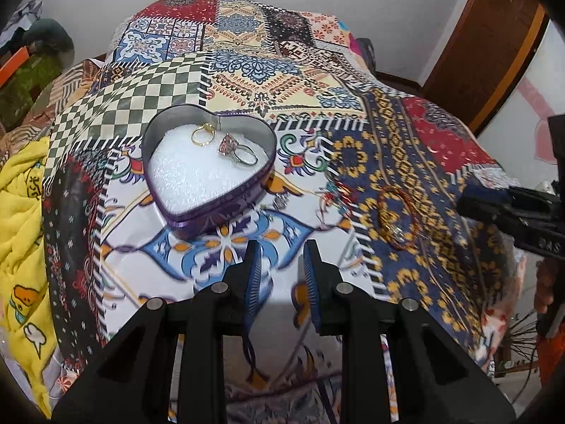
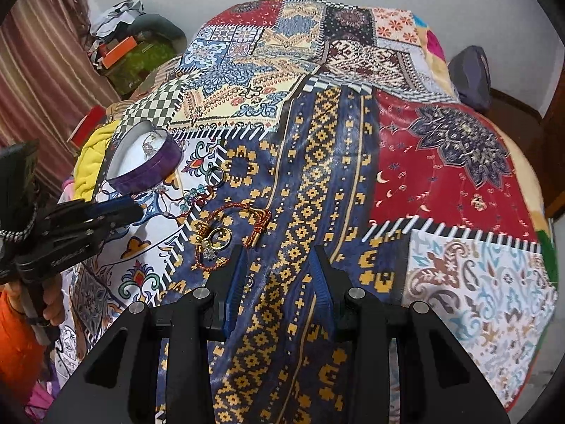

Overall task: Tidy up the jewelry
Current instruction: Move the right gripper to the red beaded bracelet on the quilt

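Note:
A purple heart-shaped tin (image 1: 212,217) with white padding sits on the patchwork cloth; it holds a gold ring (image 1: 203,134) and a pink-stone silver ring (image 1: 235,150). The tin also shows in the right wrist view (image 2: 148,173). A red-gold cord bracelet (image 1: 399,217) with rings lies right of it, also seen in the right wrist view (image 2: 233,236). A beaded red string (image 2: 192,196) and a dark ring (image 2: 216,176) lie between them. My left gripper (image 1: 282,251) is open and empty, just before the tin. My right gripper (image 2: 279,258) is open and empty, beside the bracelet.
The patchwork cloth (image 2: 441,176) covers a bed. A yellow blanket (image 1: 21,240) lies at the left edge. Boxes and clutter (image 2: 130,56) stand at the far left by a striped curtain. A wooden door frame (image 1: 494,53) is at the right.

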Motion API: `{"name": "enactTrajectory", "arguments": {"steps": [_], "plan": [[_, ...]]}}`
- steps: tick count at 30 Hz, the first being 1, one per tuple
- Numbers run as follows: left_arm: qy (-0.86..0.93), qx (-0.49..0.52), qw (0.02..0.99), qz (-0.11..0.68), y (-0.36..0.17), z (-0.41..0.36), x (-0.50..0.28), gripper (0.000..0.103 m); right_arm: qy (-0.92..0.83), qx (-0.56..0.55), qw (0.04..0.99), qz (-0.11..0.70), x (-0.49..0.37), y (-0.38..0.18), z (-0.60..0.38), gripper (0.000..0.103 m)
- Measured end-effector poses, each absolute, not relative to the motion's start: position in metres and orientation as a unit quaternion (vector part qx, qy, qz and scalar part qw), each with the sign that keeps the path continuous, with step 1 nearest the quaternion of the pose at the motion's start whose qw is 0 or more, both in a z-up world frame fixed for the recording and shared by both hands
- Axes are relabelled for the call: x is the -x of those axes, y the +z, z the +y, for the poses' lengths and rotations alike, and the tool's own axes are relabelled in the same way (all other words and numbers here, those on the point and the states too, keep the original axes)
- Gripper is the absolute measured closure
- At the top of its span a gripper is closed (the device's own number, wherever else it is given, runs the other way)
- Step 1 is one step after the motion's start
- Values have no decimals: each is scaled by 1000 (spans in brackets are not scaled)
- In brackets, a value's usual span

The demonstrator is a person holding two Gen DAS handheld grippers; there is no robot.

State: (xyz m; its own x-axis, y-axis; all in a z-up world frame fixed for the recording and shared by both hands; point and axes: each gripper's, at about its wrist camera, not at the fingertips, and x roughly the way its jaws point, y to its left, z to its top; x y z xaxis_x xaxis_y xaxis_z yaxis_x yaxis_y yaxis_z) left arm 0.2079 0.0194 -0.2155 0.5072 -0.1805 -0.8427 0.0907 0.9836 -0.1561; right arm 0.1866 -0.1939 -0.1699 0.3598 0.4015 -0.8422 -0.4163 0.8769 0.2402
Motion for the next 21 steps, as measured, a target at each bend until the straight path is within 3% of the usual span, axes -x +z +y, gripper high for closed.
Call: {"name": "enactTrajectory", "arguments": {"steps": [17, 21], "plan": [[-83, 32, 868, 489, -235, 12, -253, 80, 274, 15, 800, 534, -216, -198, -168, 70], [-78, 20, 871, 484, -237, 11, -253, 88, 275, 23, 802, 530, -219, -198, -162, 70]]}}
